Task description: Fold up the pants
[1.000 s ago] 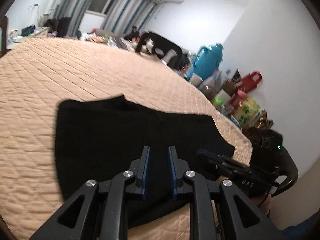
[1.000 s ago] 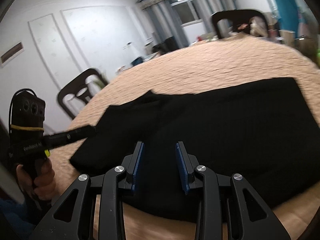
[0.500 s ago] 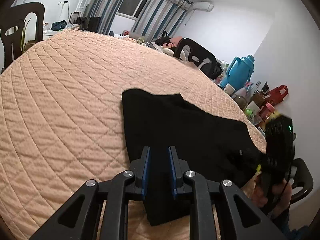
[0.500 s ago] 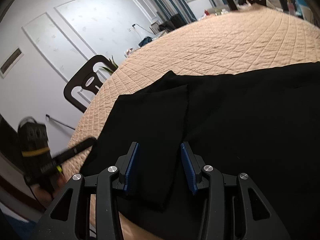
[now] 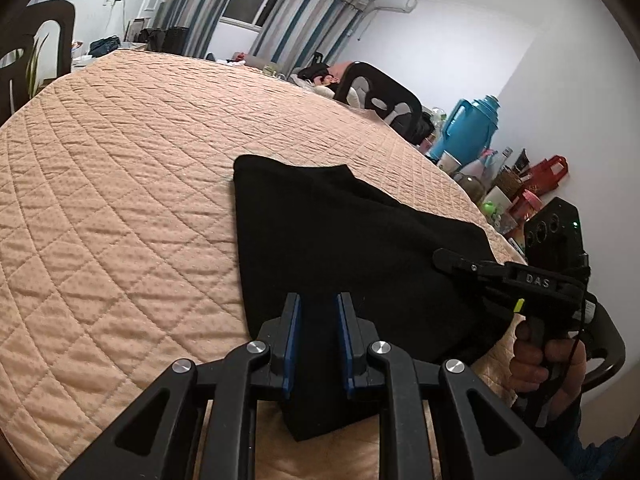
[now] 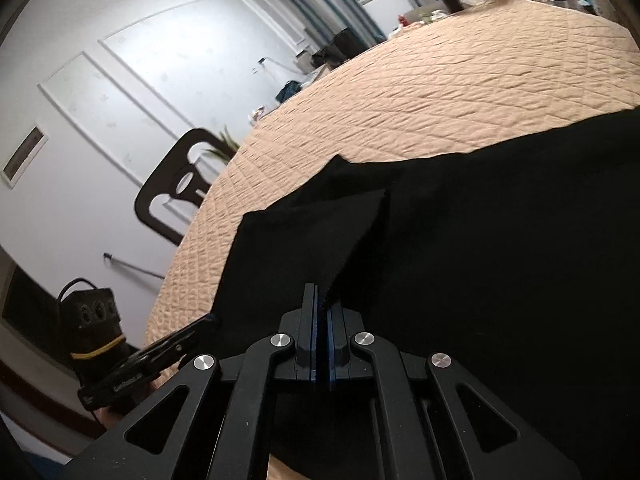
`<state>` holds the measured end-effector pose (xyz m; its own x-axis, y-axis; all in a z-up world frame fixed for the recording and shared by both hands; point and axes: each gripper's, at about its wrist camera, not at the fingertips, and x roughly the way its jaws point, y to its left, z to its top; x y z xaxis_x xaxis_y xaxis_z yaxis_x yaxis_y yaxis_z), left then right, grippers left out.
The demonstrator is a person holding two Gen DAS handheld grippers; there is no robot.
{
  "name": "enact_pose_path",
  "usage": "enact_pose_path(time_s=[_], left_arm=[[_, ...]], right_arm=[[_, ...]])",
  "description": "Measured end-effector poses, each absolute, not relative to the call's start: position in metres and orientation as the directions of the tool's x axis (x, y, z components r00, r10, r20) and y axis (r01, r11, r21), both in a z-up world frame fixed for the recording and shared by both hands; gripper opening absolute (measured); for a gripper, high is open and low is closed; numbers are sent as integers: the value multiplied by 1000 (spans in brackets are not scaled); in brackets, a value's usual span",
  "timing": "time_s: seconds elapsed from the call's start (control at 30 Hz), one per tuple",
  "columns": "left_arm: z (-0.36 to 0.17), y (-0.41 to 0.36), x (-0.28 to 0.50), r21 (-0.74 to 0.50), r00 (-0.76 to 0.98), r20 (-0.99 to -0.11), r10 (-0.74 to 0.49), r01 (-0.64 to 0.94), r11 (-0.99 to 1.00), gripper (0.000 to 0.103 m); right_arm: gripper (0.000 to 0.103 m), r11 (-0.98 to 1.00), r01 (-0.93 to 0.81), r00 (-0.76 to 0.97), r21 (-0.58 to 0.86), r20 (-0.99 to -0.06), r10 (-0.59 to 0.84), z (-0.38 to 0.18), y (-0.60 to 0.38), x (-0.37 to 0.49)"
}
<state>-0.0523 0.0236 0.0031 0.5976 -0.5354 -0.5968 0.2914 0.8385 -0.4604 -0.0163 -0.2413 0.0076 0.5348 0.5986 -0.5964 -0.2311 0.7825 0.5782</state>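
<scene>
Black pants [image 5: 340, 240] lie folded on a peach quilted table [image 5: 120, 200], near its front edge. My left gripper [image 5: 318, 304] is open, its fingers straddling the near corner of the pants. My right gripper [image 6: 322, 304] is shut on a raised fold edge of the pants [image 6: 480, 240]. The right gripper also shows at the right in the left wrist view [image 5: 444, 258], at the pants' right side. The left gripper shows at the lower left in the right wrist view [image 6: 200, 326].
Dark chairs stand at the table's far side [image 5: 380, 92] and left side [image 6: 176, 188]. A blue thermos [image 5: 468, 128], bags and bottles [image 5: 520, 184] crowd the right wall. The table edge runs just under both grippers.
My right gripper has shut on the pants' fold edge and lifted it. My left gripper has opened a little wider and come closer to the pants' near corner.
</scene>
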Motion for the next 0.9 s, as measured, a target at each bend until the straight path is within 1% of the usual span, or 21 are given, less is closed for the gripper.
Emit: enact_pose_path(time_s=[0.1,0.3,0.4,0.47,0.57,0.63,0.7,0.8,0.9], left_arm=[[4,18,-55,-454,590,-599,-541,306,837,20],[6,18,-56,-446,584,-606,-541,314,838,20],[5,21,-58,-447,582,-607,-541,314,838,20],[6,20,-60,-441,580,-609,-540,317,839,22],[13,17,-55,-420,582,-617,-529,325,847,24],[21,14,-46,-388,603,-616,-507,328,861,24],[29,8,-28,-343,623,-624,-471,323,882,25],[32,0,7,-284,651,-650,-392,270,920,25],[23,-6,37,-247,635,-695,-337,230,941,25]], right_arm=[[3,777,-211,549,593,-586,596,4,-248,-17],[3,793,-190,556,579,-603,573,0,-255,-17],[3,816,-197,552,543,-627,550,2,-252,-16],[3,849,-181,583,496,-641,499,9,-254,-20],[4,880,-157,643,448,-630,435,21,-264,-27],[4,880,-180,656,440,-613,441,29,-264,-26],[5,880,-207,647,427,-615,450,34,-257,-18],[5,894,-213,599,394,-670,438,27,-239,11],[5,908,-194,553,372,-723,414,15,-231,36]])
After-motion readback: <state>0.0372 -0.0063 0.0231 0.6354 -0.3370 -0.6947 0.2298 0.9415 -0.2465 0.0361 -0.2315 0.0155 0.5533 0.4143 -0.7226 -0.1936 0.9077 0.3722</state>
